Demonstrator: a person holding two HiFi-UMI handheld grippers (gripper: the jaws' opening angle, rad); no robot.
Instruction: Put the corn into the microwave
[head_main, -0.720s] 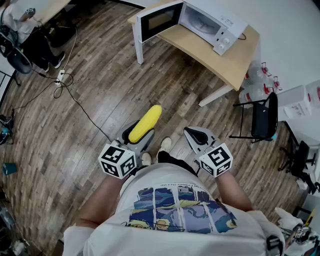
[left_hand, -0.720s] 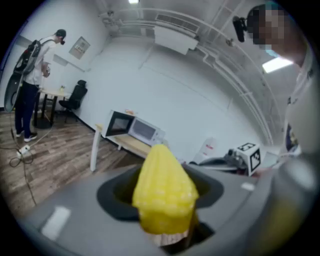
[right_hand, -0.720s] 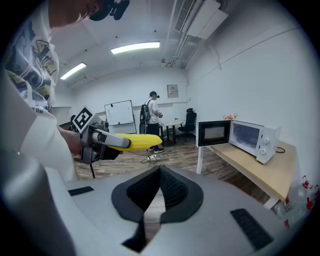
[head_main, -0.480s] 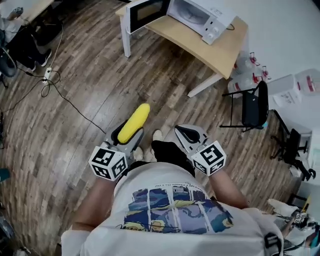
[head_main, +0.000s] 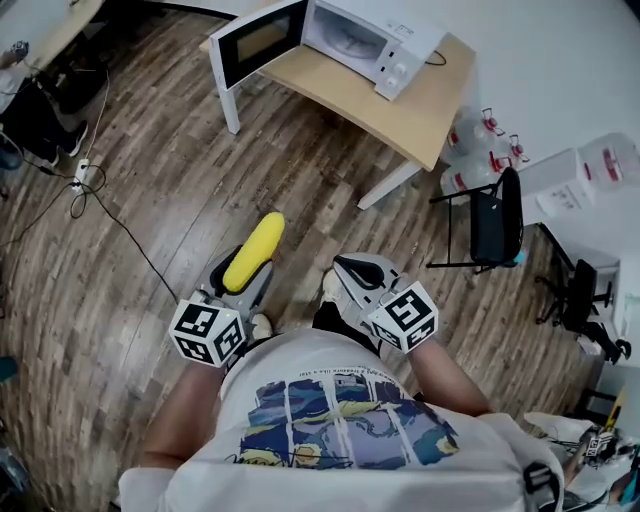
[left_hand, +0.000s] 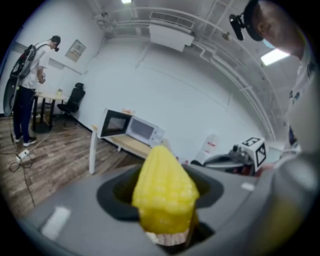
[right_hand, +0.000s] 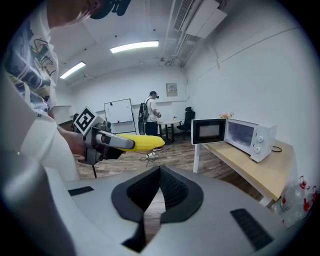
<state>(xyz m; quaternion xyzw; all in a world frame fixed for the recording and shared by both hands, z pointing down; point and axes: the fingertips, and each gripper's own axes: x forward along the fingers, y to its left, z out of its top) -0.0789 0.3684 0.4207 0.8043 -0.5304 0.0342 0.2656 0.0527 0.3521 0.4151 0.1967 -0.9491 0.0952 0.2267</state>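
Observation:
A yellow corn cob (head_main: 253, 252) sticks out forward from my left gripper (head_main: 238, 277), whose jaws are shut on its stalk end; in the left gripper view the corn (left_hand: 165, 190) fills the middle. My right gripper (head_main: 352, 270) is held beside it, shut with nothing between its pads (right_hand: 172, 187). The white microwave (head_main: 368, 38) stands on a light wooden table (head_main: 400, 105) ahead, its door (head_main: 258, 40) swung open to the left. It also shows as the microwave (left_hand: 141, 130) far ahead and the microwave (right_hand: 245, 134) at right. The corn (right_hand: 142, 142) shows from the side.
A black chair (head_main: 495, 225) and water jugs (head_main: 478, 145) stand right of the table. A cable and power strip (head_main: 80, 178) lie on the wooden floor at left. Another person (left_hand: 27, 90) stands by a far desk.
The table and microwave have slid leftward and nearer in the head view as the person walks on. Both grippers keep their pose, corn still held.

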